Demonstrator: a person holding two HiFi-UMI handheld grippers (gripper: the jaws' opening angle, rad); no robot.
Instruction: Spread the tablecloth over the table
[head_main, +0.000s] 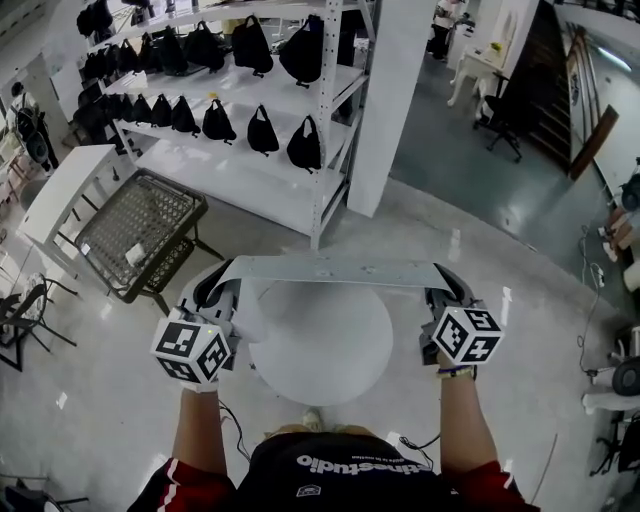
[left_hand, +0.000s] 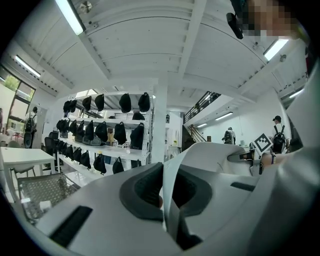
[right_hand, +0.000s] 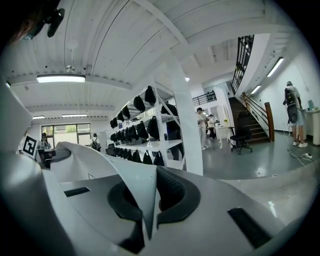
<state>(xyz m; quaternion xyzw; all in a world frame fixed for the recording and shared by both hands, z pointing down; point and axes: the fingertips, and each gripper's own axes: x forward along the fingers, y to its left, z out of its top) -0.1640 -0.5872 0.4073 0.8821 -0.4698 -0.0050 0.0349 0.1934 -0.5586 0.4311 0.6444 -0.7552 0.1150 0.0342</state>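
Standing well beyond both sets of fingers, one white shelving rack (head_main: 300, 120) carries rows of black bags (head_main: 262, 130). The bags overlap, so a reliable count is not possible, and the top of the rack is cut off by the frame edge.

One pale tablecloth (head_main: 330, 270) is stretched as a strip from the left fingers to the right fingers. It is raised above the table and does not lie on it. Its full extent cannot be made out.

One round white table (head_main: 320, 350) sits below and between the two sets of fingers. The tablecloth hides its far rim, and its base is hidden.

Two grippers are present. The left gripper (head_main: 215, 295) is clenched on one end of the tablecloth; the left gripper view shows the cloth pinched between its dark pads (left_hand: 142, 190). The right gripper (head_main: 447, 292) grasps the other end in the same way, with the cloth edge pressed against its pad (right_hand: 172, 192).
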